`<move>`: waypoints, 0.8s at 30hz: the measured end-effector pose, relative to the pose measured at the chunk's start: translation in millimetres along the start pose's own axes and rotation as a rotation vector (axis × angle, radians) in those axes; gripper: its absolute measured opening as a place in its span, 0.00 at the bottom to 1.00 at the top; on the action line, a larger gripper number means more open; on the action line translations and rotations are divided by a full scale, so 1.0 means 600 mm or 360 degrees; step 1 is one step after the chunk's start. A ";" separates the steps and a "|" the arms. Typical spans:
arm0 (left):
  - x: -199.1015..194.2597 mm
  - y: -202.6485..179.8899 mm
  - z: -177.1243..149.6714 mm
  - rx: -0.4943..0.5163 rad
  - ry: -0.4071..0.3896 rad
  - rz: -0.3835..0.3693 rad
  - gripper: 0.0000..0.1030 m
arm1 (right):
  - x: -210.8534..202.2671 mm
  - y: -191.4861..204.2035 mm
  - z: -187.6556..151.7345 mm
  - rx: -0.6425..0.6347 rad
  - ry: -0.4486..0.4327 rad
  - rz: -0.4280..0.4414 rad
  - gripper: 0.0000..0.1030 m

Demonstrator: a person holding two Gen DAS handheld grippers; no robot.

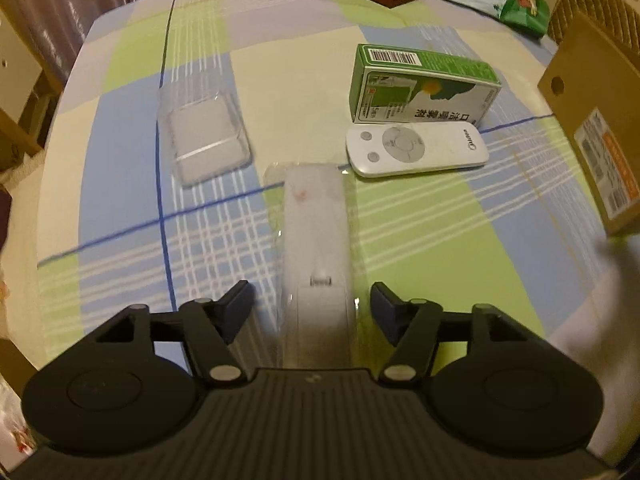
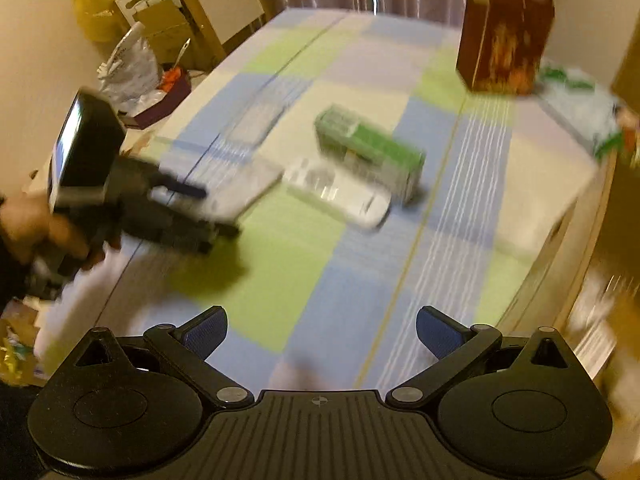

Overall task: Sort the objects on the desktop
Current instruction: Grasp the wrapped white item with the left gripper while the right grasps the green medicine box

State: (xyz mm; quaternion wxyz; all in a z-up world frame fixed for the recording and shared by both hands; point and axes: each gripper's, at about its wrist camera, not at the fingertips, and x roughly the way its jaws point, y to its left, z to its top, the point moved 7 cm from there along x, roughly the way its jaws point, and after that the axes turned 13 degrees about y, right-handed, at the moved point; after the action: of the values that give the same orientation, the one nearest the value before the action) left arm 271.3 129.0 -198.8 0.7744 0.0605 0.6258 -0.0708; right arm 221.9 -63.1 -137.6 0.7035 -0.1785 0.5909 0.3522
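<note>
Left wrist view, left to right. A clear plastic tray lay at ten o'clock on the checked desk. The left gripper had its fingers spread wide, gripping nothing; a long white remote in clear wrap lay between them without visible contact. At one o'clock a flat white remote lay just beside a green box. A cardboard box stood at three o'clock.

Right wrist view, blurred: the right gripper was wide open and empty above the desk.
</note>
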 end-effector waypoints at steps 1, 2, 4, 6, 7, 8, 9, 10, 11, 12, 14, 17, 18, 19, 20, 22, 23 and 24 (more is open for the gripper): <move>0.001 -0.001 0.002 0.0001 -0.0008 -0.0004 0.59 | -0.008 -0.003 0.017 -0.0018 -0.0016 0.0003 1.00; 0.000 -0.001 0.002 0.0004 -0.0017 -0.0008 0.51 | -0.013 -0.006 0.033 -0.0037 -0.0031 0.0025 1.00; -0.003 -0.002 -0.004 0.0020 -0.0023 -0.0017 0.34 | -0.022 -0.012 0.065 -0.0080 -0.0058 0.0059 1.00; -0.007 -0.003 -0.011 0.0035 -0.0023 -0.0028 0.32 | -0.016 -0.016 0.100 -0.0174 -0.0065 0.0004 1.00; -0.009 -0.003 -0.016 0.0038 -0.0017 -0.0032 0.32 | -0.010 -0.017 0.114 -0.0248 -0.0067 -0.0036 1.00; -0.011 -0.003 -0.023 0.0036 -0.0004 -0.0034 0.32 | 0.002 -0.019 0.131 -0.0341 -0.0063 -0.0080 1.00; -0.013 -0.003 -0.030 0.0033 0.0007 -0.0035 0.32 | 0.016 -0.023 0.144 -0.0415 -0.0055 -0.0124 1.00; -0.015 -0.003 -0.037 0.0026 0.0016 -0.0036 0.32 | 0.032 -0.028 0.157 -0.0483 -0.0043 -0.0165 1.00; -0.017 -0.003 -0.045 0.0017 0.0024 -0.0036 0.32 | 0.051 -0.034 0.171 -0.0532 -0.0023 -0.0197 1.00; -0.019 -0.003 -0.053 0.0008 0.0033 -0.0036 0.32 | 0.069 -0.041 0.183 -0.0576 -0.0006 -0.0215 0.99; -0.023 -0.001 -0.066 -0.0011 0.0050 -0.0039 0.32 | 0.104 -0.049 0.197 -0.0651 0.0047 -0.0196 0.98; -0.025 0.003 -0.076 -0.0059 0.0061 -0.0041 0.33 | 0.158 -0.056 0.220 -0.0761 0.0143 -0.0169 0.55; -0.025 0.004 -0.077 -0.0073 0.0061 -0.0038 0.33 | 0.171 -0.058 0.225 -0.0775 0.0168 -0.0162 0.55; -0.025 0.004 -0.078 -0.0082 0.0060 -0.0034 0.33 | 0.184 -0.059 0.230 -0.0789 0.0192 -0.0156 0.55; -0.025 0.003 -0.079 -0.0088 0.0057 -0.0026 0.35 | 0.192 -0.061 0.232 -0.0789 0.0205 -0.0148 0.55; -0.025 0.002 -0.080 -0.0100 0.0053 -0.0012 0.35 | 0.176 -0.063 0.227 -0.0723 0.0171 -0.0127 0.33; -0.025 0.001 -0.081 -0.0101 0.0050 -0.0003 0.35 | 0.168 -0.065 0.224 -0.0691 0.0154 -0.0116 0.31; -0.025 0.000 -0.081 -0.0102 0.0045 0.0004 0.35 | 0.160 -0.066 0.222 -0.0658 0.0137 -0.0106 0.31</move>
State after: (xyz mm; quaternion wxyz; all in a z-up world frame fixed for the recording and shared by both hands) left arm 221.6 138.2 -194.5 0.7671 0.0375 0.6385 -0.0489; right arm 348.8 25.9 -204.6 0.6372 -0.3533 0.5295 0.4346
